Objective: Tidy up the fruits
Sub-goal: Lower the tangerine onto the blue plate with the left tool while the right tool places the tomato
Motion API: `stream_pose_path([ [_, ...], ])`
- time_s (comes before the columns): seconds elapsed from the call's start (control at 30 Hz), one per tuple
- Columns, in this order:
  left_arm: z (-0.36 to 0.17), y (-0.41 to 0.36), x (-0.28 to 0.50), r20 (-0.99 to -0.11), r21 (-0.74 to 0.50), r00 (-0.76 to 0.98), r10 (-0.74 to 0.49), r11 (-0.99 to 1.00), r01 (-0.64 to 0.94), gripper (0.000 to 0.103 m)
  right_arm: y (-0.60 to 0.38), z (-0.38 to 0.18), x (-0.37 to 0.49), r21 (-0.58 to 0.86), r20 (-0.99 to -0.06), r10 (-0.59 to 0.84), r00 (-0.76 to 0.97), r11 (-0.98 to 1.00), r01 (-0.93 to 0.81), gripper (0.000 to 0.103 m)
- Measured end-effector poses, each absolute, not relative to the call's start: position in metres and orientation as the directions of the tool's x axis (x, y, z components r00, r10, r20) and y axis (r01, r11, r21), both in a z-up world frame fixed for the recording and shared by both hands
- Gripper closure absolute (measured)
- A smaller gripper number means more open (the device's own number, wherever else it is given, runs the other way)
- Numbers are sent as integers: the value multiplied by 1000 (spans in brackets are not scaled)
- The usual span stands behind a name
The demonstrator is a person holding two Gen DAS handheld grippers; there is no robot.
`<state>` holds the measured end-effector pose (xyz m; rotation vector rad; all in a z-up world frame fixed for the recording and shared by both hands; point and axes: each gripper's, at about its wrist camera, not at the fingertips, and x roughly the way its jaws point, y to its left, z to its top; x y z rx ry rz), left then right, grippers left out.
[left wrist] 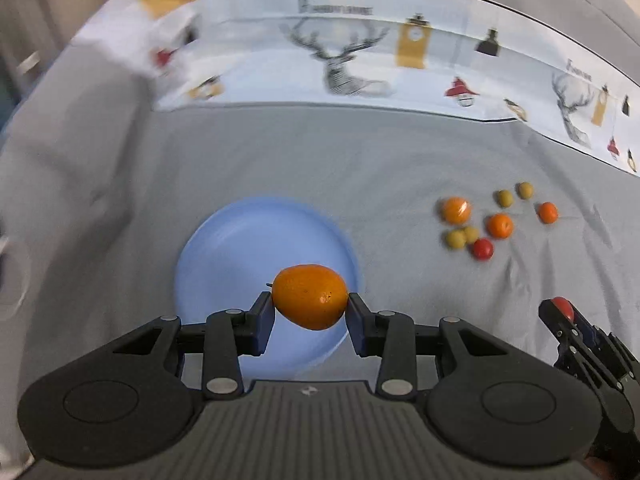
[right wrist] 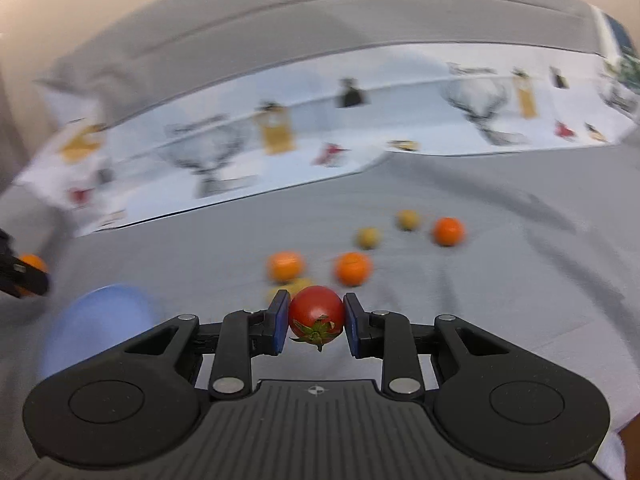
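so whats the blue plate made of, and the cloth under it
The blue plate looks like plastic or melamine, going by its even matte colour and soft sheen, though glazed ceramic is possible. The grey cloth looks like woven cotton-type fabric: matte, with soft creases and folds.

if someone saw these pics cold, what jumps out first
An orange fruit clamped in the left gripper, held above an empty blue plate on the grey cloth. The right gripper pinches a red cherry tomato. Beyond it, loose small orange, yellow-green and red fruits lie scattered on the cloth.
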<state>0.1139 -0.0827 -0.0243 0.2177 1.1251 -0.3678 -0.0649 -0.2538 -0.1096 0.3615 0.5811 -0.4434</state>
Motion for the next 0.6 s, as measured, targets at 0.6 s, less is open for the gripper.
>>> stream_pose_path([
  [0.6, -10, 68, 12, -878, -96, 433, -203, 962, 256, 60, -110, -45, -90, 268, -647, 27, 762, 944, 194, 73],
])
